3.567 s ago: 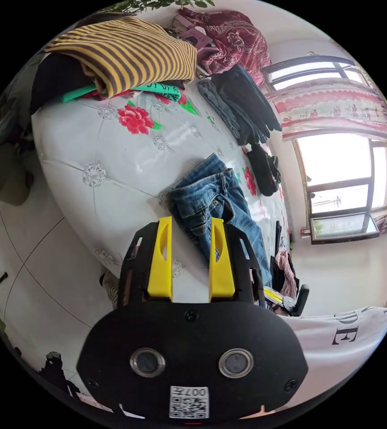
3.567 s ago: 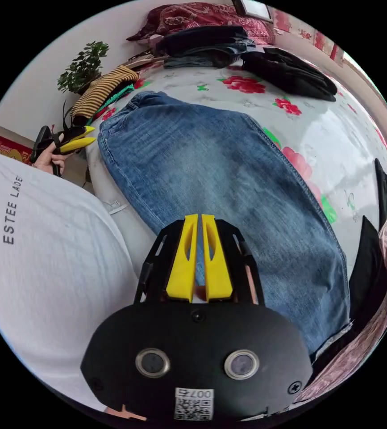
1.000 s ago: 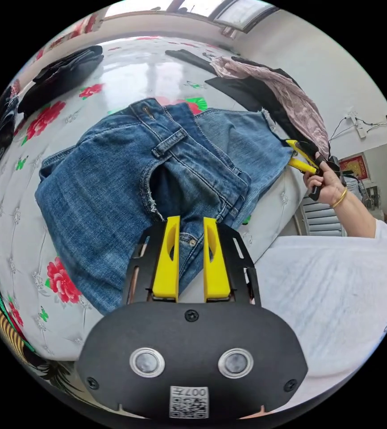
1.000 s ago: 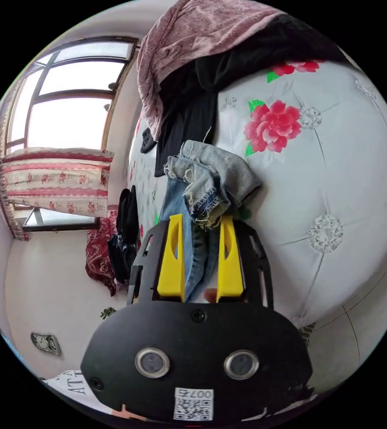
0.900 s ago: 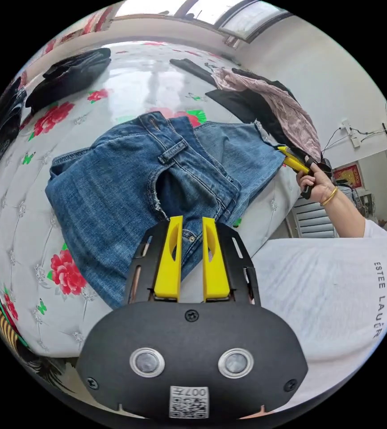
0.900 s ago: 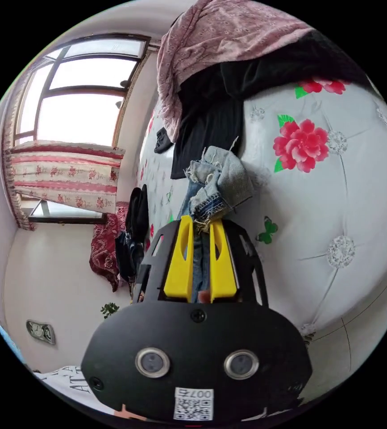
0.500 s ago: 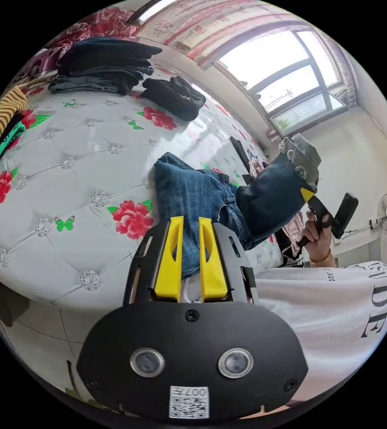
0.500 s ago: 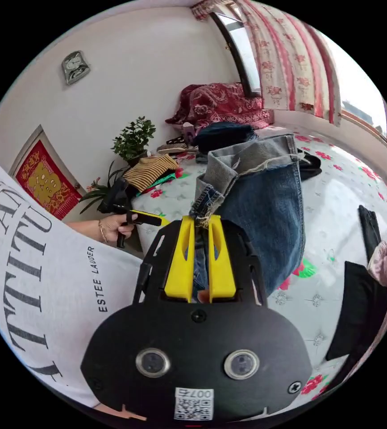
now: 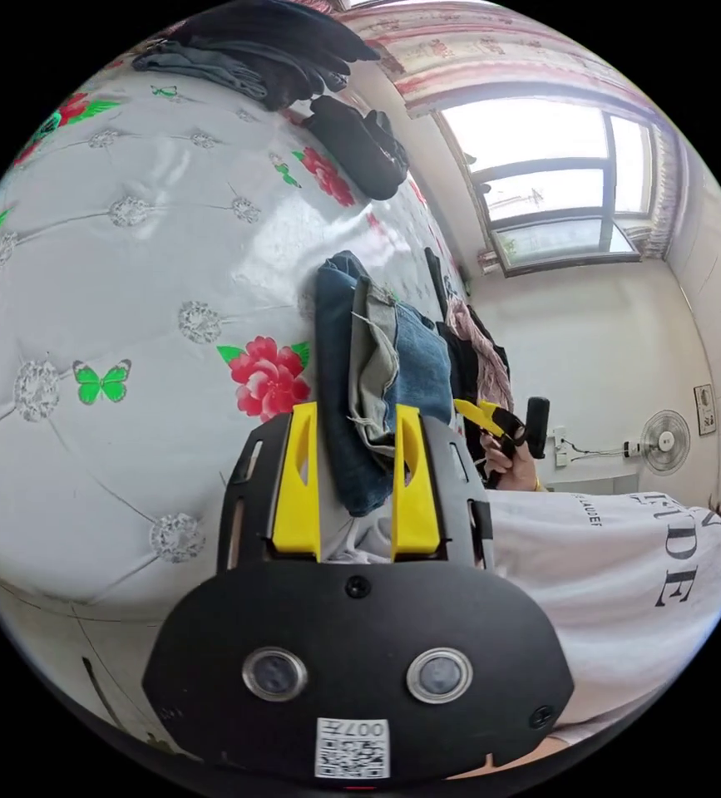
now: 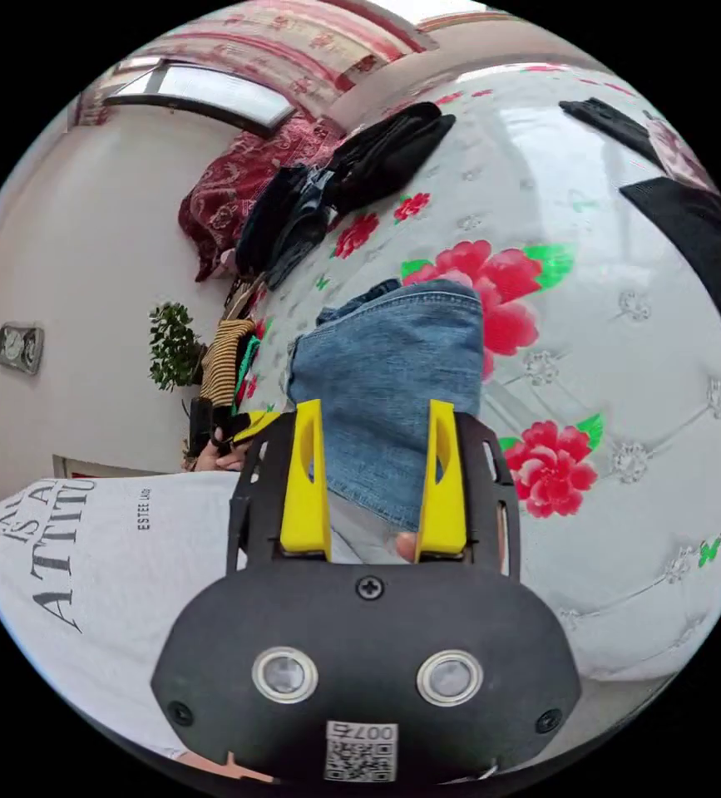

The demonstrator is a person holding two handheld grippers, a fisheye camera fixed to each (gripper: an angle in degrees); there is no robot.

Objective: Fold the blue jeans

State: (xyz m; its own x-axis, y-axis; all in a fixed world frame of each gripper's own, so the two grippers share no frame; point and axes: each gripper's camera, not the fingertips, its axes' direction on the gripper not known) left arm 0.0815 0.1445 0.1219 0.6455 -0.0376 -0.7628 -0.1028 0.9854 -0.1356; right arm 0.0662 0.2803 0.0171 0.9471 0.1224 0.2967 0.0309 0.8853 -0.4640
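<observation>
The blue jeans [image 9: 335, 374] lie folded into a short stack at the near edge of the white flowered bed [image 9: 127, 291], with a frayed grey hem on top. My left gripper [image 9: 356, 409] is open, and its jaws stand either side of the stack's near end without pressing it. In the right gripper view the folded jeans [image 10: 393, 366] lie flat just beyond my right gripper [image 10: 376, 405], which is open wide. A hand holds the right gripper [image 9: 476, 413] beside the stack. The left gripper [image 10: 252, 424] shows at the bed's edge.
Dark clothes [image 9: 352, 141] are piled at the far side of the bed. A pink garment [image 9: 481, 349] and black ones [image 10: 693, 241] lie past the jeans. A striped garment [image 10: 223, 362] and a plant [image 10: 173, 345] sit at one end. The person's white shirt [image 9: 626, 565] is close by.
The right gripper carried the leg hems over onto the waist end and let go. Both grippers have opened, and the jeans now lie as a shorter stack.
</observation>
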